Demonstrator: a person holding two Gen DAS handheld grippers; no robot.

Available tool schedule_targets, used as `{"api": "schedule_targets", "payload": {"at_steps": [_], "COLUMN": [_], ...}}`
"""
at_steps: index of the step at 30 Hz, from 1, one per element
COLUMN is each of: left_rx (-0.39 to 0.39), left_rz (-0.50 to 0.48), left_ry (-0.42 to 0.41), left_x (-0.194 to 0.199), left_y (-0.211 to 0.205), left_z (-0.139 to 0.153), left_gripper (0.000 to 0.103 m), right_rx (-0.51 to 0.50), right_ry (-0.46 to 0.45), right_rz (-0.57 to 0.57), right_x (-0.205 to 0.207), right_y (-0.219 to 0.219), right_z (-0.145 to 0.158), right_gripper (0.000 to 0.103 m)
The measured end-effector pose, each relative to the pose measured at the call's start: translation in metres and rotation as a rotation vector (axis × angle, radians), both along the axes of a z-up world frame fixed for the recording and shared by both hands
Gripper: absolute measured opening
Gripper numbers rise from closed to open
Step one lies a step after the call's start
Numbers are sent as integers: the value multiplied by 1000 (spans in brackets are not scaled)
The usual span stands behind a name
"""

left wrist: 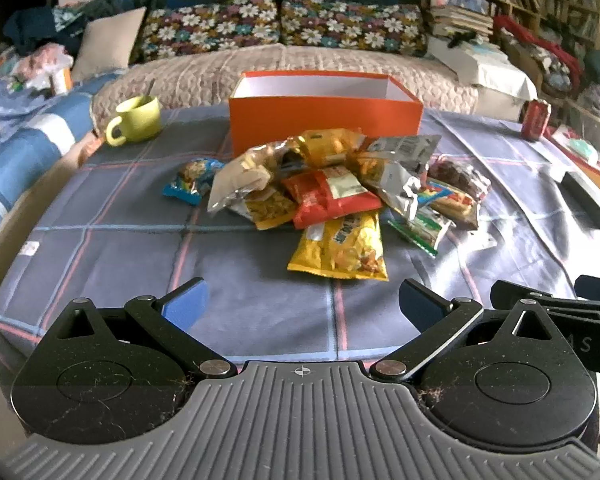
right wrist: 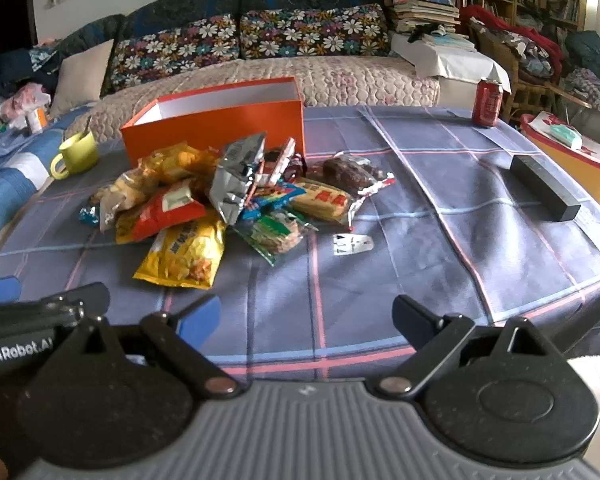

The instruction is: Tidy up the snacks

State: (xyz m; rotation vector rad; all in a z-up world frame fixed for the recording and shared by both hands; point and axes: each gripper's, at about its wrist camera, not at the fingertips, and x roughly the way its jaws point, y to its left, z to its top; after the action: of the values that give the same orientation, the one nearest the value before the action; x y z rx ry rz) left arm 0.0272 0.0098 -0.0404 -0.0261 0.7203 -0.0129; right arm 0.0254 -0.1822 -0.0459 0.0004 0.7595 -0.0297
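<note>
A heap of snack packets (left wrist: 324, 188) (right wrist: 236, 200) lies mid-table, in front of an orange box (left wrist: 324, 120) (right wrist: 220, 128) whose white inside looks bare. Nearest me is a yellow packet (left wrist: 340, 248) (right wrist: 184, 256), with a red one (left wrist: 332, 196) (right wrist: 168, 212) behind it. My left gripper (left wrist: 304, 304) hovers open over the tablecloth near the front edge, nothing between its fingers. My right gripper (right wrist: 308, 316) is open too, beside it on the right and short of the heap. Each gripper shows at the edge of the other's view.
A green mug (left wrist: 136, 120) (right wrist: 78, 154) with a spoon stands left of the box. A red can (left wrist: 536, 120) (right wrist: 487, 102) stands at the far right corner, a black bar (right wrist: 544, 188) at the right. A small card (right wrist: 352, 244) lies on the checked tablecloth (right wrist: 420, 240). A sofa runs behind.
</note>
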Motion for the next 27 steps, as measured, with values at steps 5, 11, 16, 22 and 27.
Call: {"api": "schedule_targets", "payload": {"at_steps": [5, 11, 16, 22, 27], "left_rx": [2, 36, -5, -75, -101], "left_rz": [13, 52, 50, -4, -49], "left_ry": [31, 52, 57, 49, -6], "left_x": [8, 19, 38, 57, 81], "left_y": [6, 24, 42, 47, 49], "left_z": [-12, -27, -46, -54, -38], "left_gripper": [76, 76, 74, 70, 70], "right_rx": [18, 5, -79, -45, -40], "right_ry": [16, 40, 60, 28, -68], "right_rz": [14, -1, -55, -32, 15], "right_x": [7, 33, 58, 67, 64], "right_y": [1, -15, -26, -37, -53], "right_z": [-11, -36, -64, -86, -93], "right_gripper": [93, 93, 93, 94, 94]}}
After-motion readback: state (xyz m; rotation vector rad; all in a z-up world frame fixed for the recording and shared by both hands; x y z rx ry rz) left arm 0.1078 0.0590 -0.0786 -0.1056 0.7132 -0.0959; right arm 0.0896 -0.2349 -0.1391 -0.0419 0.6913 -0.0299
